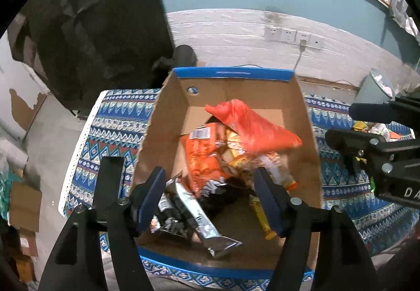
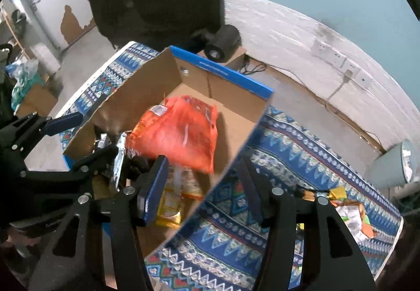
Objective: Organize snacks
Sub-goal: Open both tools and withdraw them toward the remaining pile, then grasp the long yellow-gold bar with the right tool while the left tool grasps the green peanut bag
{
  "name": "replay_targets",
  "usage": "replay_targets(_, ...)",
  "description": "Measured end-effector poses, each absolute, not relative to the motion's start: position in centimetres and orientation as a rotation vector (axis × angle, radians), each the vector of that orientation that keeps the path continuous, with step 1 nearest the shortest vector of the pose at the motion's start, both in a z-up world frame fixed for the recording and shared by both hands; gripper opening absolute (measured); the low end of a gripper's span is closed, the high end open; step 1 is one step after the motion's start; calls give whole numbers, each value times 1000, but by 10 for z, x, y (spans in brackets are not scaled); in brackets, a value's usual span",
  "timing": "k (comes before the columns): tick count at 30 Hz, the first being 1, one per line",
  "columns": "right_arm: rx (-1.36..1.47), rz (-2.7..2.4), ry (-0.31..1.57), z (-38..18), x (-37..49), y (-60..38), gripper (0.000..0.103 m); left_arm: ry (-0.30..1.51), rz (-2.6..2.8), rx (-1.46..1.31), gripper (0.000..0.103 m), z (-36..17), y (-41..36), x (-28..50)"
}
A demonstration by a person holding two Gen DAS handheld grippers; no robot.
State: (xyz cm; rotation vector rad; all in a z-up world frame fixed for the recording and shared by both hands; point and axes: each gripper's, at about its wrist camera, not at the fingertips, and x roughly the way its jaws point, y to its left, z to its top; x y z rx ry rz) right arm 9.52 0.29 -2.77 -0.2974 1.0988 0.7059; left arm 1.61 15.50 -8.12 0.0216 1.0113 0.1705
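- Left wrist view: the left gripper hangs over the near end of the cardboard box, its blue-padded jaws spread wide with nothing between them.
- In the box, a blurred red snack bag lies over an orange packet; a black-and-silver packet lies near, and a yellow packet right of it.
- The box sits on a blue patterned cloth.
- Right wrist view: the right gripper straddles the box's right wall, jaws wide apart and empty.
- The red snack bag lies mid-box; more snacks lie on the cloth at far right.
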Motion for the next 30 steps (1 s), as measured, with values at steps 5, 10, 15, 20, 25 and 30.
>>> replay_targets(5, -274, 672, 1093, -22, 98, -26, 62, 1014, 133, 35, 71, -78, 133, 20)
replay_targets(10, -255, 633, 1096, -20, 100, -56, 62, 1020, 91, 48, 74, -76, 110, 24)
replay_targets(15, -234, 591, 1092, -17, 101, -89, 62, 1026, 55, 82, 76, -76, 85, 27)
replay_targets(20, -213, 550, 1096, -18, 100, -121, 64, 1038, 14, 100, 80, -78, 58, 30)
replay_targets(25, -190, 507, 1103, -20, 101, -155, 64, 1059, -34, 123, 80, -81, 30, 33)
replay_targets(30, -178, 456, 1115, -25, 102, -187, 64, 1087, -80, 146, 80, -89, 1, 38)
